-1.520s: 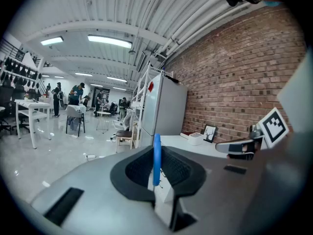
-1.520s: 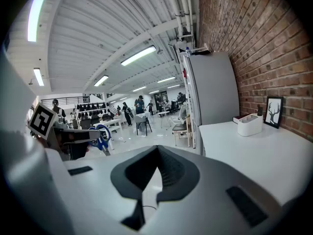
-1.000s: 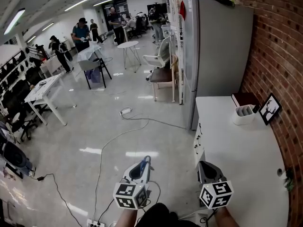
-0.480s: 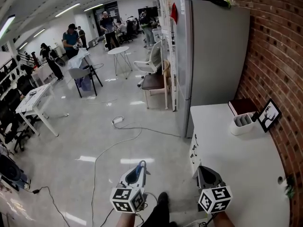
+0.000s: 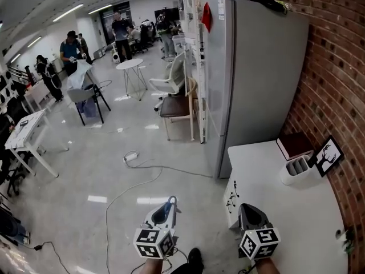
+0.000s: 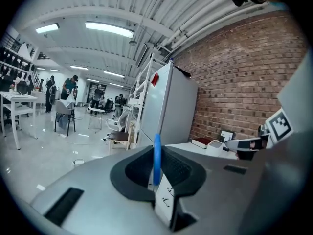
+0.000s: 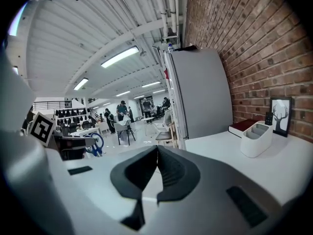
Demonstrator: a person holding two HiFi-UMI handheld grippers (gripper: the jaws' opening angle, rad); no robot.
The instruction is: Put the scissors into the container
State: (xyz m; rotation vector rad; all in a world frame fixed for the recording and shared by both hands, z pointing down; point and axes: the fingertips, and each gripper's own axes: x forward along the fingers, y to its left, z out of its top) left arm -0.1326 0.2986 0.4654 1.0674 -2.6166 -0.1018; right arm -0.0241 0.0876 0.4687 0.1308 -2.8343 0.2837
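L gripper [image 5: 171,201] pinched blue scissors [image 6: 156,156] upright, R gripper [image 5: 246,206] was pressed shut, both pointing fwd by desk [image 5: 288,207].

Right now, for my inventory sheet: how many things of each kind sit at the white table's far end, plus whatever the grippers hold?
Container: 1
Book: 1
Picture frame: 1
Scissors, in the left gripper: 1
Total: 4

2 hand-held grippers [image 5: 172,200] [image 5: 246,206], 1 scissors [image 6: 156,156], 1 container [image 5: 295,171], 1 book [image 5: 294,144]
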